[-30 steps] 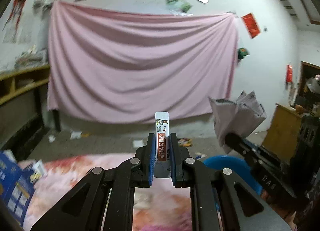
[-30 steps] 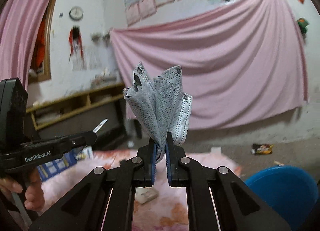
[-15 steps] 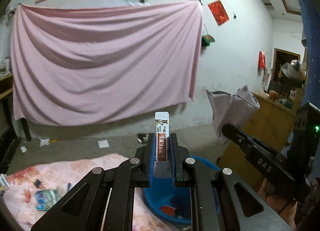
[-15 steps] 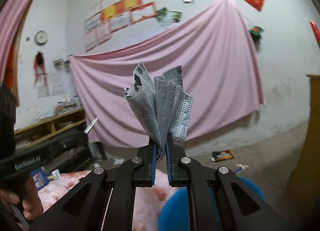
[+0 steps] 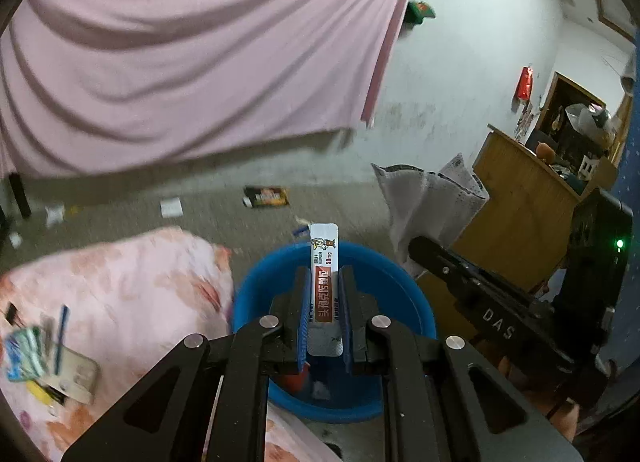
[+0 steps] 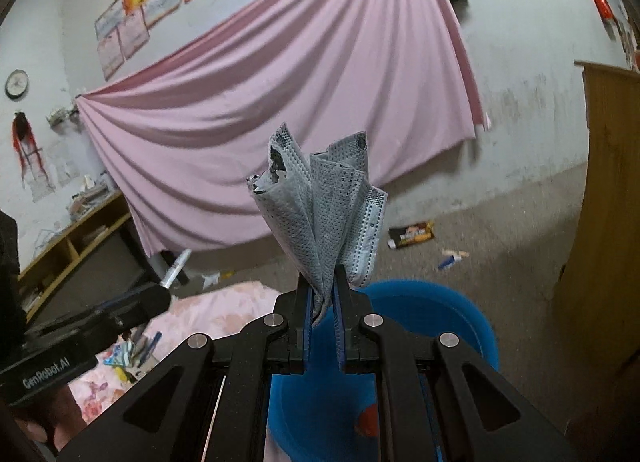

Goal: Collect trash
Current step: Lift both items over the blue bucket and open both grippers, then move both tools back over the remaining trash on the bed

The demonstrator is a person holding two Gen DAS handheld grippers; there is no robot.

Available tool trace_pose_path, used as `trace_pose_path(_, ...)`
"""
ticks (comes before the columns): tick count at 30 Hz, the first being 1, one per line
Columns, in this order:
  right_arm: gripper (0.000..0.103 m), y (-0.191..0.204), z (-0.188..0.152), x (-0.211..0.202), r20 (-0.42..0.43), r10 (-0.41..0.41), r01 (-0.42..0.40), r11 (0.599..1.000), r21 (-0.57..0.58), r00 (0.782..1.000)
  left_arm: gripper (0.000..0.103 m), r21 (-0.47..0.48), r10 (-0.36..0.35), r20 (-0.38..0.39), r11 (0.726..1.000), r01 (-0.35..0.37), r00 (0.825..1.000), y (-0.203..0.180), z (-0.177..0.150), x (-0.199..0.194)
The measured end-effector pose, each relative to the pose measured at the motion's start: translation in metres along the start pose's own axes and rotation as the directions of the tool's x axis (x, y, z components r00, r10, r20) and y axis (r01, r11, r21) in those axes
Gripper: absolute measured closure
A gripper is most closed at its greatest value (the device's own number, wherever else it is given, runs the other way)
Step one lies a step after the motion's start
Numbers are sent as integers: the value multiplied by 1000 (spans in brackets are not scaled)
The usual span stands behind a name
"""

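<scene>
My left gripper (image 5: pixel 325 282) is shut on a narrow white and red sachet (image 5: pixel 325 262) that stands upright between the blue pads, right above the blue plastic basin (image 5: pixel 256 298). My right gripper (image 6: pixel 322 282) is shut on a crumpled grey face mask (image 6: pixel 320 213), held over the same basin (image 6: pixel 472 326). The mask (image 5: pixel 432 197) and the right gripper's arm show at the right of the left wrist view. Bits of trash lie inside the basin.
A pink fluffy mat (image 5: pixel 120 286) lies left of the basin with wrappers and pens (image 5: pixel 36 354) on it. A dark snack wrapper (image 5: pixel 266 195) and paper scraps lie on the concrete floor. A wooden cabinet (image 5: pixel 524 213) stands at the right. A pink sheet (image 5: pixel 180 61) hangs on the wall.
Both grippers have swung right and tilted down with their loads, from facing the wall to standing over the blue basin. Both stay shut.
</scene>
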State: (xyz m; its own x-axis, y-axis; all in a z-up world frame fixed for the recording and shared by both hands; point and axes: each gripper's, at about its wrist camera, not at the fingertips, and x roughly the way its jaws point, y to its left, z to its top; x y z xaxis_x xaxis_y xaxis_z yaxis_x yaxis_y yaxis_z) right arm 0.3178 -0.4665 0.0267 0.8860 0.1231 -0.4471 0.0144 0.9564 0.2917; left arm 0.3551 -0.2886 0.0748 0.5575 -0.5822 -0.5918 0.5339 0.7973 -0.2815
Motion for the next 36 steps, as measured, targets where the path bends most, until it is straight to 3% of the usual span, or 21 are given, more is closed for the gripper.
trace_pose_path(3, 93, 1, -4, 8, -39, -16, 16, 1000, 2, 999, 91, -28, 0, -26, 1000, 0, 1000, 3, 0, 9)
trace_pose_path(5, 92, 0, -7, 11, -57, -29, 29, 1000, -2, 998, 84, -41, -2, -36, 999, 1, 999, 7, 2, 8)
trace_pose_path(7, 86, 2, -8, 14, -69, -35, 35, 999, -2, 997, 75, -50, -2, -36, 999, 0, 999, 10, 2, 8)
trace_pose_path(9, 73, 2, -7, 16, -77, -37, 37, 999, 2, 996, 72, -62, -1, -29, 998, -1, 1000, 14, 2, 5)
trace_pose_path(12, 73, 3, -8, 17, -83, -42, 42, 999, 4, 996, 71, -70, 17, -18, 997, -18, 1000, 19, 0, -1)
trace_pose_path(16, 72, 3, -6, 15, -71, -41, 41, 999, 5, 997, 58, -80, 48, 30, 996, -46, 998, 28, -5, -14)
trace_pose_path(19, 57, 3, -5, 11, -35, -27, 27, 1000, 4, 999, 52, -86, 89, 89, 993, -82, 992, 39, -8, -32)
trace_pose_path(21, 55, 8, -2, 6, -3, -14, 14, 1000, -8, 1000, 46, -95, 120, 135, 990, -108, 984, 47, -10, -46)
trace_pose_path(23, 52, 15, -1, 1, 30, 0, 1, 1000, -29, 1000, 37, -108, 151, 184, 985, -133, 971, 56, -14, -61)
trace_pose_path(26, 34, 25, 1, -5, 75, 25, -21, 998, -53, 997, 25, -130, 195, 251, 977, -167, 948, 70, -18, -86)
trace_pose_path(28, 29, 35, 2, -9, 106, 52, -45, 996, -72, 993, 20, -139, 224, 300, 972, -190, 927, 78, -22, -102)
trace_pose_path(30, 20, 46, 3, -12, 134, 75, -63, 993, -95, 988, 1, -144, 259, 350, 964, -222, 900, 85, -28, -120)
trace_pose_path(33, 9, 63, 2, -16, 180, 114, -90, 987, -135, 977, 1, -147, 306, 436, 952, -269, 847, 94, -39, -146)
trace_pose_path(36, 0, 83, 0, -21, 225, 165, -123, 974, -190, 960, 1, -144, 335, 469, 942, -304, 817, 103, -48, -163)
